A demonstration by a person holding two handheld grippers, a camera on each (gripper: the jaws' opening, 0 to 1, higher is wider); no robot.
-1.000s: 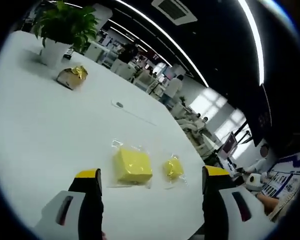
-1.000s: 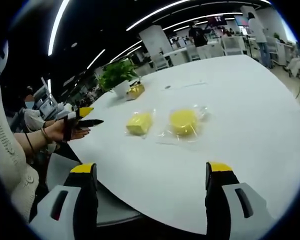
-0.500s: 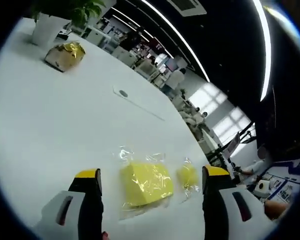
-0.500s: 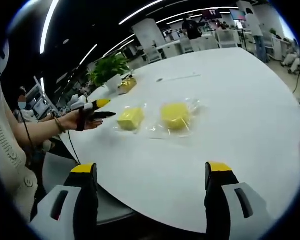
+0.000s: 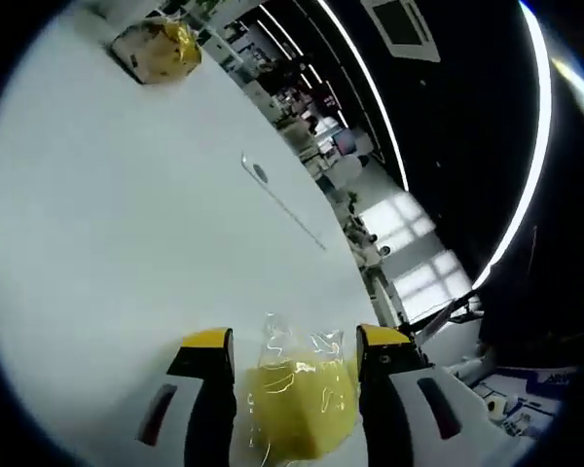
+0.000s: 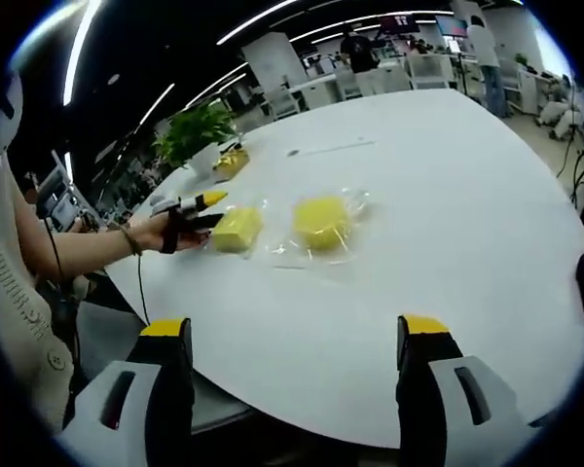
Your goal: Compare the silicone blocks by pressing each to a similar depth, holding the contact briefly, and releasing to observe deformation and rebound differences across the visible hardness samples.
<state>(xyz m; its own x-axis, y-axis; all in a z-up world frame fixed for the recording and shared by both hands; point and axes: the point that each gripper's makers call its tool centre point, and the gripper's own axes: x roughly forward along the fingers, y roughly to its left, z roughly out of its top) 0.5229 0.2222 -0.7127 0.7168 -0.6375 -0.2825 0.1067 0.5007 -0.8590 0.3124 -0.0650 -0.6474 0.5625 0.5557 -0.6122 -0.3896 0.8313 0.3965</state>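
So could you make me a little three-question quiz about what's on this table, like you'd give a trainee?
1. True or false: the left gripper has its jaws on either side of the square block.
2. Multiple choice: in the right gripper view, the round block lies A) on top of the square block, B) beside it on the table, C) between the right gripper's jaws.
3. Fill in: both blocks are wrapped in clear ____.

Key: 1 true; 2 B; 3 plastic.
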